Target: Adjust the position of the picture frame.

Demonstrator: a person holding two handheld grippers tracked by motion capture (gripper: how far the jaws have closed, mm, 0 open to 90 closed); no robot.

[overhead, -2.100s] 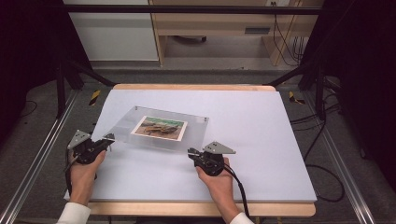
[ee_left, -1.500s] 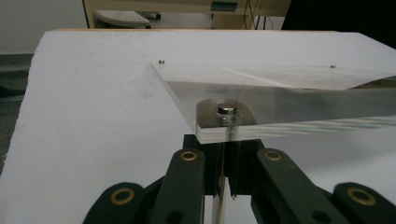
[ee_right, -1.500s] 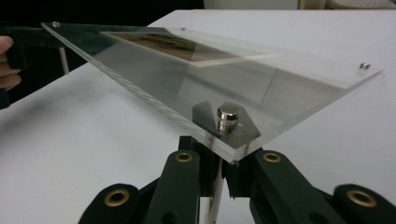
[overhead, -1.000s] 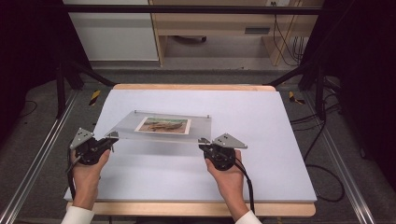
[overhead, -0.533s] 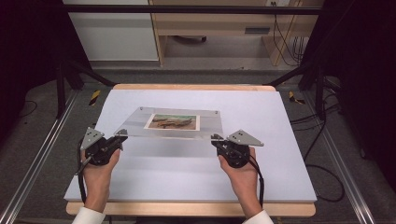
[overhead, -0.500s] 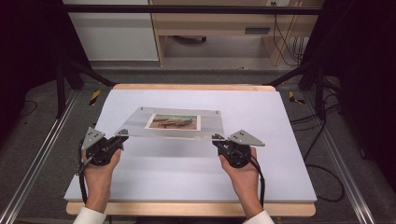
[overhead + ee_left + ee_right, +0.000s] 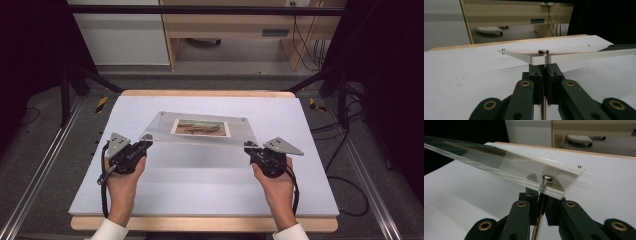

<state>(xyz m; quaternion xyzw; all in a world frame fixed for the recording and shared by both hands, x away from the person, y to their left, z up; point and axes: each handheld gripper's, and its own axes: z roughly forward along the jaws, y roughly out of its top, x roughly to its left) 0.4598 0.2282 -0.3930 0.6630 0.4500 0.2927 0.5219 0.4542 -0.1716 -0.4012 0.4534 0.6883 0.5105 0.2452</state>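
A clear acrylic panel (image 7: 155, 127) with a landscape photo (image 7: 201, 127) sandwiched in its middle hangs over the white table, its near edge lifted. My left gripper (image 7: 146, 139) holds the near left corner, jaws shut on the thin metal pin (image 7: 543, 52) that runs down from a round cap through the panel (image 7: 574, 56). At the near right corner my right gripper (image 7: 248, 147) is shut the same way on that corner's pin (image 7: 547, 178) under the panel (image 7: 499, 165). A hand holds each gripper from below.
The white tabletop (image 7: 200, 185) has a wooden rim (image 7: 200, 93) at the far side. Metal rails (image 7: 45, 165) run along both sides on the floor. A wooden desk (image 7: 240, 30) and cables (image 7: 305, 45) stand beyond the table.
Both hands have carried the panel to the right and a little away from the person, staying at its near corners. The photo now sits nearer the table's centre line.
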